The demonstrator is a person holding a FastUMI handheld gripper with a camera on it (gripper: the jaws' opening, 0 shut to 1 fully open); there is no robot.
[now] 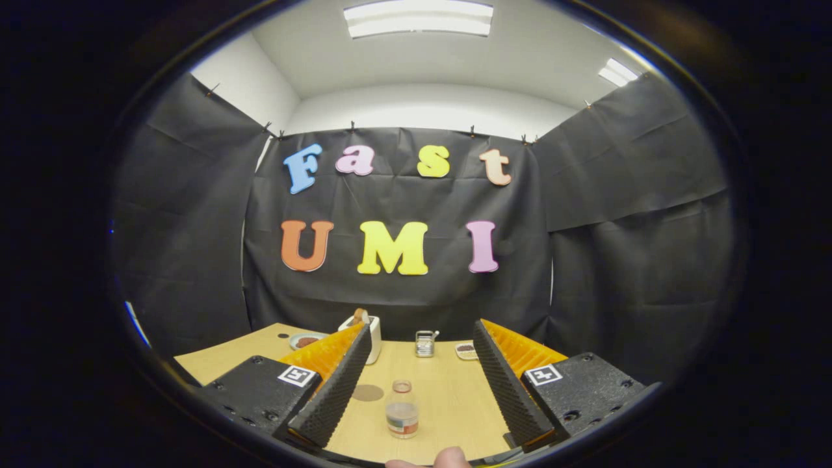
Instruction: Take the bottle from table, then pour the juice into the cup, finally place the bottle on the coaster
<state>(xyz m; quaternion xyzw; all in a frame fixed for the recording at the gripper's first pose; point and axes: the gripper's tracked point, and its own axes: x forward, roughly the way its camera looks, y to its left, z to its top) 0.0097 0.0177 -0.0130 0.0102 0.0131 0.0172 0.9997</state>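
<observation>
A small clear bottle (402, 411) with a coloured label and some liquid stands upright on the wooden table (448, 403), just ahead of my fingers and between their lines. My gripper (418, 356) is open, its two black ribbed fingers spread wide with nothing between them. A round brown coaster (368, 392) lies flat on the table just left of the bottle, next to my left finger (338, 383). A white cup (372, 338) stands farther back, partly hidden behind the left finger's tip.
At the table's far edge sit a small dish (305, 340) with something dark, a small metal holder (424, 343) and another small dish (465, 351). Black cloth walls close the booth behind and at both sides. A fingertip (448, 459) shows at the very near edge.
</observation>
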